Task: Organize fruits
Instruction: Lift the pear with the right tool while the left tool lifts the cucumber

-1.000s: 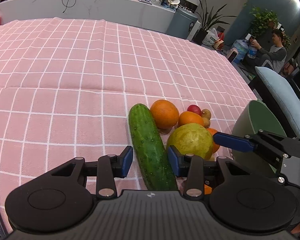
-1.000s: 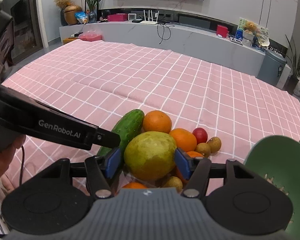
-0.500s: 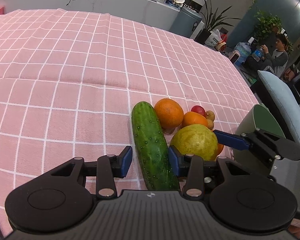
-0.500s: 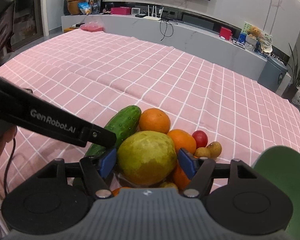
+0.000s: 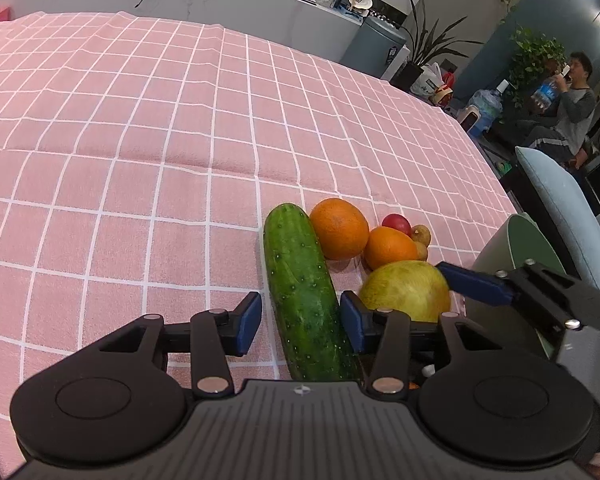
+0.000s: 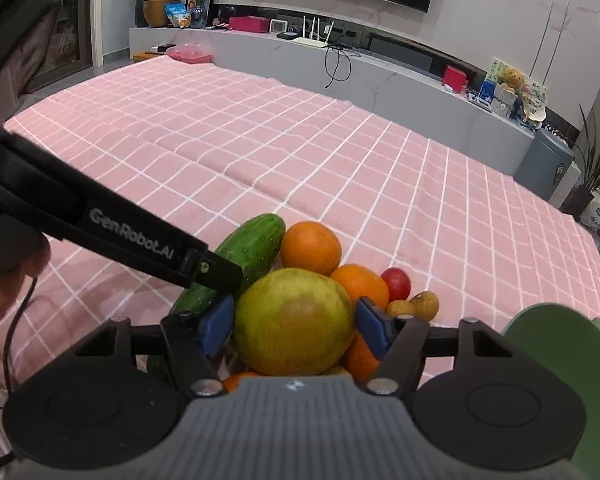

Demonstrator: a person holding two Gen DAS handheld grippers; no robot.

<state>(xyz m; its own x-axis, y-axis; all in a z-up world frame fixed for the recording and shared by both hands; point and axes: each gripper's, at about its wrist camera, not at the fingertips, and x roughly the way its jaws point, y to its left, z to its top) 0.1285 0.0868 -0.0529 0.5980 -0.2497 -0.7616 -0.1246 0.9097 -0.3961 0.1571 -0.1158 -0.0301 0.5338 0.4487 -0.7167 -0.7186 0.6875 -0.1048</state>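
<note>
Both grippers at the fruit pile on the pink checked cloth (image 5: pixel 140 140).

Left gripper (image 5: pixel 300 320): jaws opening, astride the cucumber (image 5: pixel 300 280); the right pad sits against it, the left pad stands clear, so no grip. Right gripper (image 6: pixel 296 324): jaws closing on the yellow-green fruit (image 6: pixel 294 320), both blue pads at its sides. Cucumber lies left of the pile, beside an orange (image 5: pixel 339 234); a second orange (image 5: pixel 390 246), a small red fruit (image 5: pixel 396 224) and small brown fruits (image 6: pixel 424 304) sit behind. Green bowl (image 6: pixel 560 344) stands just right of the pile.

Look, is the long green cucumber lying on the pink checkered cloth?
Yes, the cucumber lies flat on the pink checkered cloth, right beside the oranges.
</note>
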